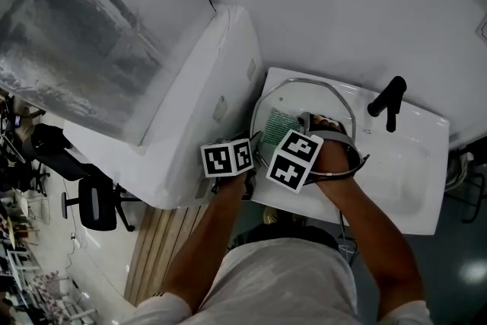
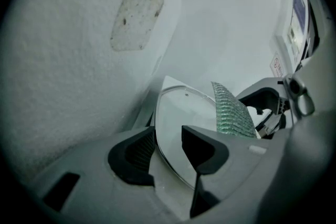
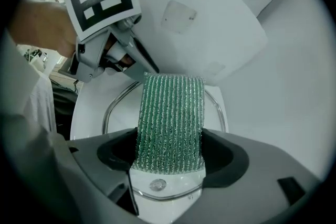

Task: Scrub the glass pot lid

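step in hand: scrubbing proper, judged at or near its start. the lid (image 1: 319, 99) stood tilted in the sink (image 1: 411, 164), its rim passing between the jaws of the left gripper (image 2: 168, 147), which appeared closed on that rim and steadying it. the right gripper (image 3: 170, 153) was clamped on one end of the pad (image 3: 170, 118), whose free end hung over the lid's face. contact between pad and glass could not be confirmed from any view.

next move, as judged: press the pad flat to the glass and stroke across it while the left gripper holds firm. the rim grip is narrow, so side load from the scrubbing could let the lid pivot or slip. pressure should stay moderate.

materials and shapes: lid round, clear glass, smooth and likely slick, bound by a bright metal rim, with a small metal-ringed vent near the edge. pad rectangular, green, ribbed in rows with a glinting, coarse weave, and limp enough to bend. sink white, smooth, rounded at its corners. tap (image 1: 388, 103) black and matt.
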{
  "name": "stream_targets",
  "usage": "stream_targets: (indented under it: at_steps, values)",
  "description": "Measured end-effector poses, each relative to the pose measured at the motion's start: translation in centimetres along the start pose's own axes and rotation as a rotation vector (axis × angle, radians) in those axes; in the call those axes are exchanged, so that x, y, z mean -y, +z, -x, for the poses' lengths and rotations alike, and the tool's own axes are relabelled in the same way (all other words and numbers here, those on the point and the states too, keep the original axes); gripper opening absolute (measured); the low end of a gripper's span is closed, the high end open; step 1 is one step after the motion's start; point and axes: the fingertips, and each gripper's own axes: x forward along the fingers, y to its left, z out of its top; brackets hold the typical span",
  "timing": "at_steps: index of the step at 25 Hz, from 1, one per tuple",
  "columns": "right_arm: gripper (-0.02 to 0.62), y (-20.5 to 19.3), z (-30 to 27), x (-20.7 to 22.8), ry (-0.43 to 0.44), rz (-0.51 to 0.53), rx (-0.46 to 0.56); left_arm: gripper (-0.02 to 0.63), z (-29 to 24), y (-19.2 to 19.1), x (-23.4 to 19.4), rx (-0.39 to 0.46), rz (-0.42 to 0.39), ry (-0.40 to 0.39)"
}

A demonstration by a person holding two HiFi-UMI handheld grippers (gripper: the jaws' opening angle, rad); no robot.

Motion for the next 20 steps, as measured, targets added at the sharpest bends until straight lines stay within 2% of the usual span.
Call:
stream_targets:
  at_steps: [7,12,20]
  values:
    - [0.348,-1.4,0.1,0.0,0.031,-0.082,0.043,0.172,0.0,0.0,0.0,-0.002,-0.002,-0.001]
    - [0.348,-2.9,0.9,0.4,0.067,-0.164,0.118,0.172,0.0,0.0,0.0,-0.003,-0.003,-0.003]
    - [0.348,-8.3,1.4,0.8,0.095,-0.299,0.198,0.172,0.0,0.0,-0.1,-0.006,-0.001,-0.005]
